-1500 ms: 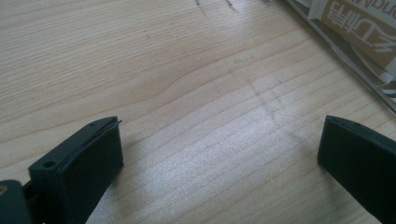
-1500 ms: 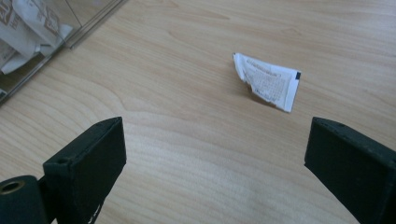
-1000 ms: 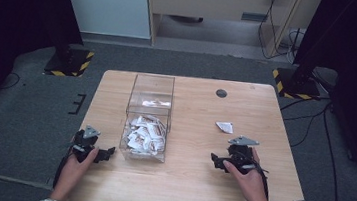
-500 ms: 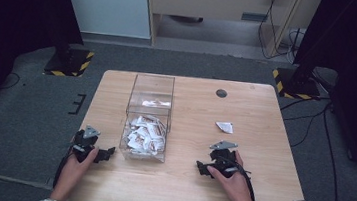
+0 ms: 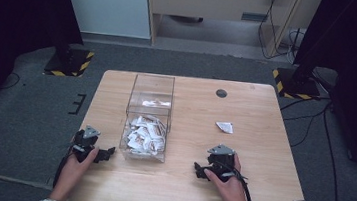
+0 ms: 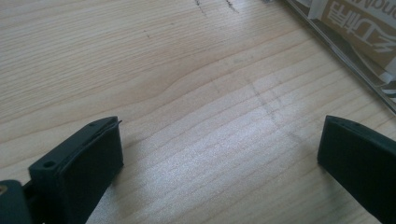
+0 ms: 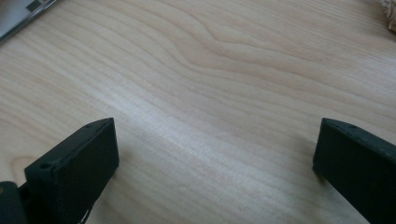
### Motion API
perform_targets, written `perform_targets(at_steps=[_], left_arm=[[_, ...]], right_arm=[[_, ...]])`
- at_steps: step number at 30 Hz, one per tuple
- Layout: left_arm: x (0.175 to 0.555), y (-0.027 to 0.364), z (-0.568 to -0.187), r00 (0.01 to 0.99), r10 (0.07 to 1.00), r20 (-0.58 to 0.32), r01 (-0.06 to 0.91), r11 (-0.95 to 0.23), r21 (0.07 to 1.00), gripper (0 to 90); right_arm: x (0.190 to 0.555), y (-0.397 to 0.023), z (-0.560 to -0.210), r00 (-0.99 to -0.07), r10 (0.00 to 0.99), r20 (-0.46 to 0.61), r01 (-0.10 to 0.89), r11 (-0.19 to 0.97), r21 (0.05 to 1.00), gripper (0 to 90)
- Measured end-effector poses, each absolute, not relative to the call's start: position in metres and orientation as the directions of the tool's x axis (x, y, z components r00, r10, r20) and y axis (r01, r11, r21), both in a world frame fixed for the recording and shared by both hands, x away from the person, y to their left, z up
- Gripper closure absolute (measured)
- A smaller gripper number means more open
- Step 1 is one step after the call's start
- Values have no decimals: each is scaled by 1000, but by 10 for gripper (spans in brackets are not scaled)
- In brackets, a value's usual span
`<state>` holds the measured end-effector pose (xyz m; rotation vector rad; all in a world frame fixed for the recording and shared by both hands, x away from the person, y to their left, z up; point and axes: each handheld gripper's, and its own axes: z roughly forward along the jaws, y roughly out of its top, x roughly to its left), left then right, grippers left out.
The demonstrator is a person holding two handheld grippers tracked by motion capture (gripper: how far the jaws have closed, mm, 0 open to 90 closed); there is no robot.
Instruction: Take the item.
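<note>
Pale wood runs across the whole table (image 5: 177,191). At its near left edge the left gripper (image 5: 106,153) rests low, jaws spread wide with nothing but bare board between them. Just beside it stands a clear box (image 5: 148,120) — white-and-brown packets (image 5: 145,134) heaped inside. Farther right, the right gripper (image 5: 198,170) sits on the wood, jaws equally wide and empty — one loose packet (image 5: 224,127) lies apart beyond it.
</note>
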<state>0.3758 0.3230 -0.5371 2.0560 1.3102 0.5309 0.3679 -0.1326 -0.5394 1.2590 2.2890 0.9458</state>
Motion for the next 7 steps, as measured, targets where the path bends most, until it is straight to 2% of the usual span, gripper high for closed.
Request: perform_targets(at_steps=[7], left_arm=[[376, 323, -537, 423, 906, -1, 650, -303, 697, 0]], right_arm=[[367, -132, -539, -537, 843, 11, 605, 376, 702, 4]])
